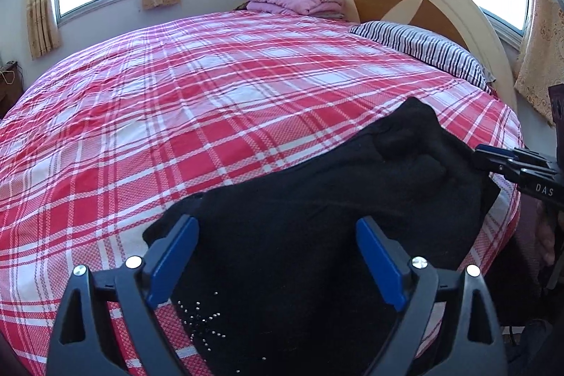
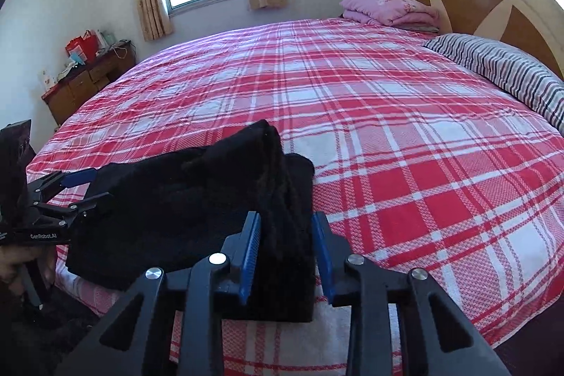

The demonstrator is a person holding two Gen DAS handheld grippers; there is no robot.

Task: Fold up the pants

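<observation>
Both grippers tilt down over the bed [image 2: 387, 129]; left gripper [image 1: 278, 256] jaws spread wide above the black pants [image 1: 317, 199]; right gripper [image 2: 286, 256] jaws pinch a raised fold.

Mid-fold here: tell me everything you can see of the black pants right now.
The black pants look thick and fuzzy, with small silvery studs in a star pattern near one end. They lie bunched along the near edge of the plaid bed cover, with one fold standing up. The right gripper is closed on that raised fold. The left gripper is open, its fingers either side of the fabric.
</observation>
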